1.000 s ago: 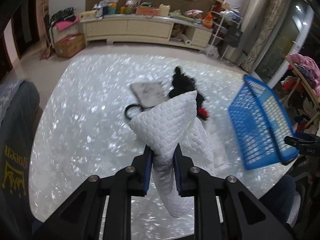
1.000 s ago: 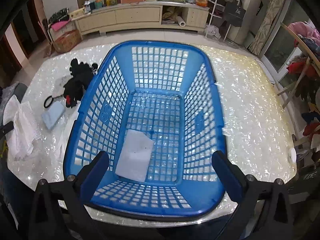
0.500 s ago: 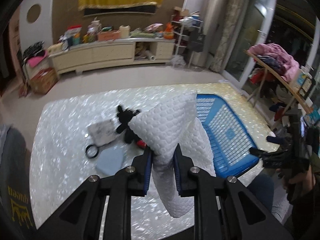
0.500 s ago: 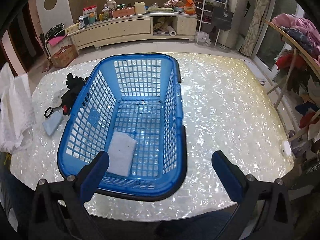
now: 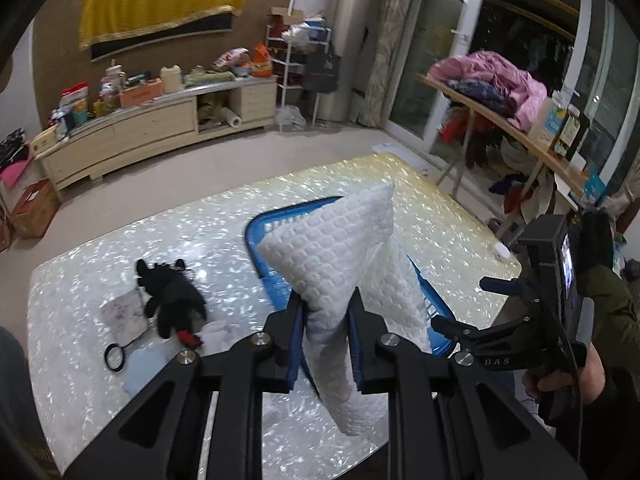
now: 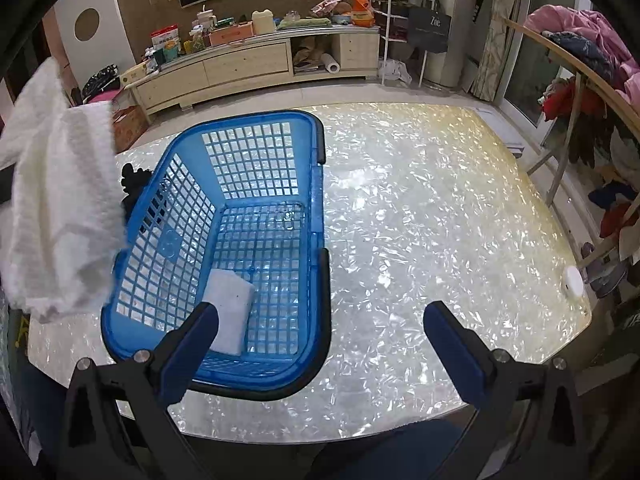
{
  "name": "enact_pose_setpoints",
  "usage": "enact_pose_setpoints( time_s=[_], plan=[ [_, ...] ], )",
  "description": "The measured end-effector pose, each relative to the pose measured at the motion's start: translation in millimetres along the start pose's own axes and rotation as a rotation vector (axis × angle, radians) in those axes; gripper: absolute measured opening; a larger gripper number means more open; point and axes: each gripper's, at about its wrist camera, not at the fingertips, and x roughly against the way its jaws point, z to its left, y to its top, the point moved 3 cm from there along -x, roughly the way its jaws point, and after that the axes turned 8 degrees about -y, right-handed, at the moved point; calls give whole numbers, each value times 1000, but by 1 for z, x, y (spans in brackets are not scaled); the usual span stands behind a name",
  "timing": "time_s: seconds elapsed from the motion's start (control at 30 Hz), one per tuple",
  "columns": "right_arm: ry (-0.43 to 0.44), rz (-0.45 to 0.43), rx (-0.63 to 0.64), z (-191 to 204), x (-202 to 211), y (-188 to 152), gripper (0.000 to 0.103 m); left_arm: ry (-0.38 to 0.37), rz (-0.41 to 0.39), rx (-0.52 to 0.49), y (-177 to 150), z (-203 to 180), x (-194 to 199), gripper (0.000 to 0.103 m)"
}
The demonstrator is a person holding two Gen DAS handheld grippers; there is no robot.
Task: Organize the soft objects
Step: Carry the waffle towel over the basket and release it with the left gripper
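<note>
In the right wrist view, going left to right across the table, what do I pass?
White towel held up at the left edge → black plush toy → blue basket with a white folded cloth inside → bare table → small white disc.

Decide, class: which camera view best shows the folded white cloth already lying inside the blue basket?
The right wrist view. It looks down into the blue basket, so the folded white cloth shows on the mesh floor near the front wall, partly behind a gripper finger. In the left wrist view, the white towel held by the left gripper hides the basket's interior.
</note>
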Motion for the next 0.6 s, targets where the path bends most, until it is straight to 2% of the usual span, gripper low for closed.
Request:
enact_pose_setpoints(
  time_s=[0.4,0.6],
  plan=[
    [5,37,-14,-11,-27,2,103,-70,156,-39,-2,-11,-97,18],
    [1,59,-32,-16,-43,6,103,-63,213,-56,-4,-10,-136,18]
  ],
)
